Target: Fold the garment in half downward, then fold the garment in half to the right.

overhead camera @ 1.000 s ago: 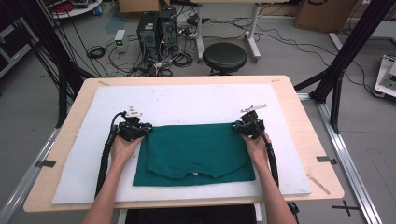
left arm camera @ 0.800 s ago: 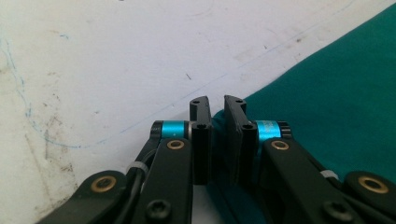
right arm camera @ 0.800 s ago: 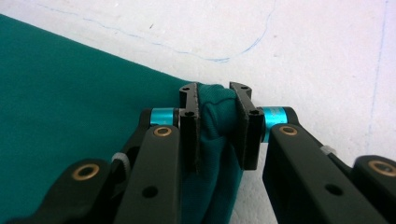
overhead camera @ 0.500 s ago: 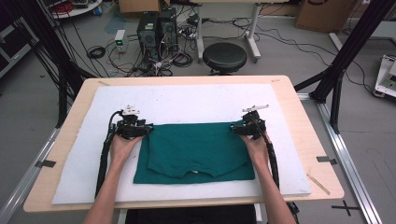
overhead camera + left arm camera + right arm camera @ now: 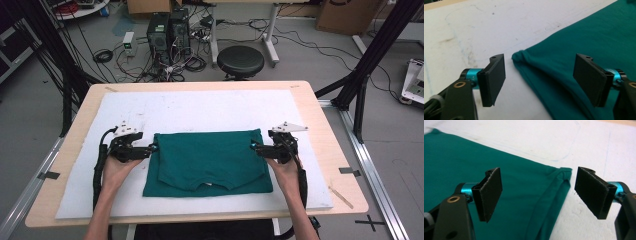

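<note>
A folded green T-shirt (image 5: pixel 207 160) lies flat on the white mat (image 5: pixel 200 110), its collar toward the person. My left gripper (image 5: pixel 154 148) rests at the shirt's far left corner (image 5: pixel 520 55); its jaws have just been opening and now stand wide, straddling that corner without pressing it. My right gripper (image 5: pixel 254 147) sits at the far right corner (image 5: pixel 564 171), its jaws likewise just opened wide, with the folded edge of the green T-shirt (image 5: pixel 524 195) lying loose between them. In the left gripper view the green T-shirt (image 5: pixel 579 45) spreads to the right.
The mat covers a wooden table (image 5: pixel 330 145). On the floor beyond it stand a black stool (image 5: pixel 240 61), computer towers (image 5: pixel 167 30) with tangled cables, and black frame legs (image 5: pixel 365 70) on the right.
Both grippers have let go of the shirt's far corners and opened. Both have dropped lower onto the mat, and the shirt's far edge now lies flat.
</note>
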Demonstrator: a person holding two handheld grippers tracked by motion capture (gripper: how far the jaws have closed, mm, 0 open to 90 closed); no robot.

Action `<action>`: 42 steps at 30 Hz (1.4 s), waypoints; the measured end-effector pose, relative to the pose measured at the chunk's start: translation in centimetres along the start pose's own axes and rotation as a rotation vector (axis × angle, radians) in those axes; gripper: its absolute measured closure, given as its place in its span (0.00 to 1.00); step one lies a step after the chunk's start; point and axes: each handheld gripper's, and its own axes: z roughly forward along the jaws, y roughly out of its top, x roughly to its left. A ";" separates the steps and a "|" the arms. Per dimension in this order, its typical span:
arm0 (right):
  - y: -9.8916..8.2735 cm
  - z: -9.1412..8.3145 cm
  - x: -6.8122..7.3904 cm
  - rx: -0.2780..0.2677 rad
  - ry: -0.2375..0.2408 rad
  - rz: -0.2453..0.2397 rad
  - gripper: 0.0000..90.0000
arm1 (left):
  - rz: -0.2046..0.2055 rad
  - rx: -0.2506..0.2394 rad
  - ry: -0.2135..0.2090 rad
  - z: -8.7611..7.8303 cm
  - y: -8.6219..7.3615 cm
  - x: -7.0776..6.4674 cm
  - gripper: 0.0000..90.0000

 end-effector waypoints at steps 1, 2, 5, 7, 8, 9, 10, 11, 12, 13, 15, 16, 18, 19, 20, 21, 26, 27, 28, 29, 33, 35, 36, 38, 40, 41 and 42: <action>-0.2 -0.4 0.1 -0.013 0.004 -0.003 0.24 | 0.004 -0.013 -0.001 -0.5 -0.2 0.1 0.27; -0.3 -0.7 0.2 -0.019 0.012 -0.001 0.24 | 0.008 -0.020 -0.002 -0.9 -0.4 0.1 0.25; -0.4 -1.6 0.4 -0.052 0.017 0.007 0.23 | 0.000 -0.023 0.011 -1.9 -0.8 0.4 0.24; -0.4 -1.9 0.5 -0.066 0.016 0.008 0.23 | -0.016 -0.030 0.008 -2.4 -1.0 0.7 0.23; -0.3 -2.0 0.4 -0.066 0.016 0.005 0.23 | -0.023 -0.031 0.006 -2.6 -1.1 0.8 0.23; -0.4 -2.1 0.4 -0.070 0.009 0.007 0.23 | -0.029 -0.033 0.009 -2.9 -1.1 0.9 0.23; -0.4 -2.1 0.4 -0.070 0.007 0.003 0.23 | -0.031 -0.034 0.010 -3.1 -1.2 0.9 0.23; -0.5 -2.0 0.4 -0.069 0.011 0.002 0.23 | -0.038 -0.037 0.013 -3.3 -1.2 0.9 0.23; -0.7 -1.9 0.4 -0.064 0.010 0.002 0.23 | -0.042 -0.038 0.013 -3.4 -1.1 1.0 0.23; -0.9 -1.8 0.3 -0.060 0.012 0.003 0.23 | -0.042 -0.041 0.011 -3.5 -1.1 0.9 0.23; -1.3 -1.4 0.1 -0.046 0.019 0.012 0.23 | -0.043 -0.046 0.011 -3.8 -1.0 0.8 0.23; -1.4 -1.2 0.0 -0.039 0.015 0.014 0.23 | -0.040 -0.049 0.013 -3.8 -0.9 0.7 0.23; -1.7 -1.1 -0.2 -0.030 0.017 0.025 0.23 | -0.035 -0.049 0.011 -3.9 -0.8 0.6 0.23; -1.7 -1.1 -0.2 -0.030 0.017 0.027 0.23 | -0.034 -0.048 0.011 -3.9 -0.8 0.5 0.23; -1.8 -1.1 -0.2 -0.030 0.015 0.030 0.23 | -0.032 -0.046 0.008 -3.9 -0.8 0.3 0.23; -1.8 -1.2 -0.3 -0.035 0.015 0.027 0.23 | -0.030 -0.041 0.006 -3.9 -0.8 0.2 0.23; -1.9 -1.2 -0.3 -0.037 0.012 0.029 0.23 | -0.024 -0.037 -0.011 -3.6 -0.6 -0.2 0.23; -1.9 -1.2 -0.2 -0.037 0.012 0.030 0.23 | -0.022 -0.038 -0.021 -3.6 -0.5 -0.3 0.23; -1.9 -1.2 -0.2 -0.034 0.012 0.029 0.23 | -0.023 -0.042 -0.027 -3.7 -0.4 -0.5 0.23; -1.9 -1.1 -0.2 -0.032 0.014 0.025 0.23 | -0.022 -0.048 -0.030 -3.7 -0.3 -0.7 0.23; -2.1 -1.0 -0.2 -0.028 0.013 0.023 0.24 | -0.006 -0.045 -0.047 -3.7 0.0 -1.4 0.23; -2.1 -1.0 -0.3 -0.029 0.013 0.028 0.24 | 0.002 -0.035 -0.051 -3.6 0.1 -1.6 0.23; -2.1 -1.0 -0.4 -0.032 0.013 0.029 0.24 | 0.001 -0.032 -0.051 -3.6 0.1 -1.7 0.23; -2.1 -1.1 -0.4 -0.033 0.011 0.032 0.24 | -0.001 -0.028 -0.053 -3.5 0.1 -1.8 0.23; -2.0 -1.1 -0.3 -0.031 0.011 0.034 0.24 | 0.000 -0.027 -0.056 -3.5 0.2 -1.9 0.23; -2.0 -1.1 -0.3 -0.032 0.010 0.034 0.24 | 0.000 -0.027 -0.056 -3.5 0.2 -1.9 0.24; -2.0 -1.1 -0.4 -0.032 0.010 0.032 0.24 | 0.003 -0.025 -0.059 -3.6 0.3 -2.0 0.24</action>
